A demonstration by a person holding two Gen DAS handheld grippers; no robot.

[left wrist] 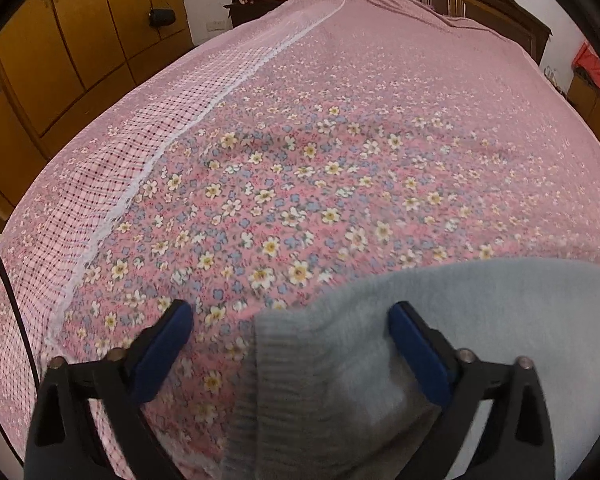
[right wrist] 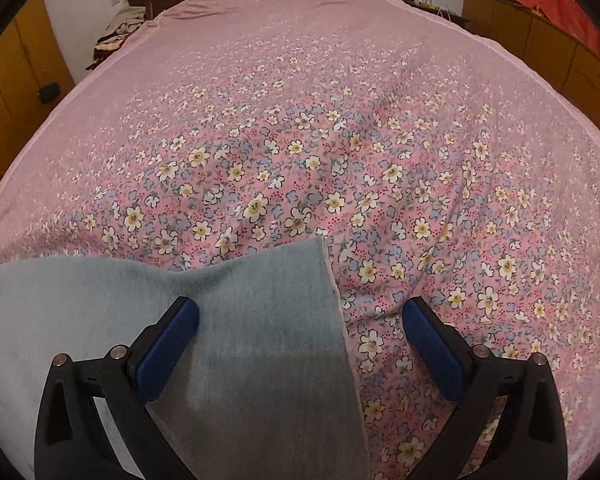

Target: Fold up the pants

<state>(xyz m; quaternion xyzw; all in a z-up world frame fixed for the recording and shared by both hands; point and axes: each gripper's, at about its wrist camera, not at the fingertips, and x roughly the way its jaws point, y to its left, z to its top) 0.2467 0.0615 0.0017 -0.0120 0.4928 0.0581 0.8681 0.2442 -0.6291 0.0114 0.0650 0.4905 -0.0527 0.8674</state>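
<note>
Left gripper point(left wrist: 290, 330) hangs over the near part of the bed point(left wrist: 340, 80), tilted steeply down, its blue pads point(left wrist: 164, 346) spread wide. Between them lies the left end of the pants point(left wrist: 340, 360), a pale grey-blue knit with a ribbed band running along its left edge. That edge falls about midway between the pads, so the left pad stands over flowered bedspread and the right pad over cloth. Neither pad presses on the fabric as far as the view shows; whether the tips touch it cannot be told.

Right gripper point(right wrist: 300, 328) sits further right over the same garment, likewise spread, nothing pinched. Here the pants point(right wrist: 260, 320) end in a straight right edge that runs between the pads: the left pad is above cloth, the right pad above bedspread. The cloth looks flat on the bed, with a shadowed band close to the camera.

The step in hand seems to be an approach for a grasp: each gripper straddles one side edge of the pants, ready to take hold. How many folds are already made cannot be judged from these views.

The next move probably calls for both to sink until a pad slides under the edge, then to pinch together, gathering every layer without catching the bedspread. The two should then lift evenly and carry the near part toward the far side, keeping the edges lined up.
</note>
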